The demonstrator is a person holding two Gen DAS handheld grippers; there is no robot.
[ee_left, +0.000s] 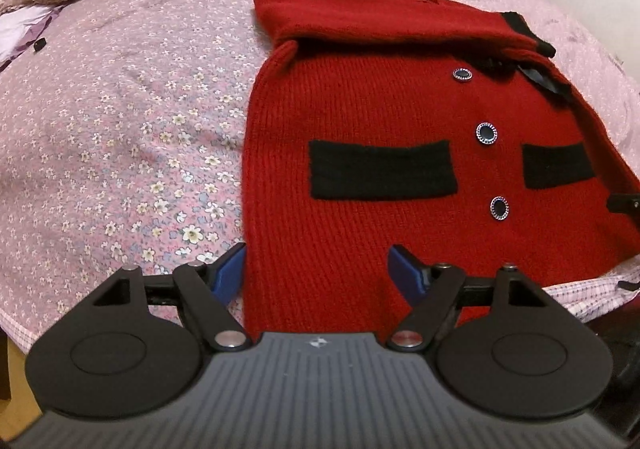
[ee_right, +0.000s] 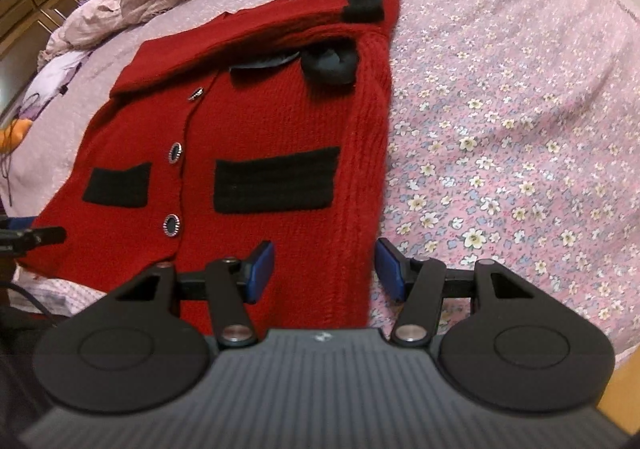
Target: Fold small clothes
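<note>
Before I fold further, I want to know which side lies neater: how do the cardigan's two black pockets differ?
The left pocket shows whole in the left wrist view; the right pocket runs to that side's folded-in edge. The right pocket shows whole in the right wrist view, where the left pocket looks narrower. Both are black knit patches flanking the buttons.

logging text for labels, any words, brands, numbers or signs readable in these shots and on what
No readable words or numbers in either view.
Small pale emblem on the grey ribbed body of the left tongs: a logo mark, too small to read.
Same emblem on the right tongs: also too small to read.
Red knitted cardigan with black pocket patches: no label or print shows.
Pink floral bedsheet: pattern only, no text.
</note>
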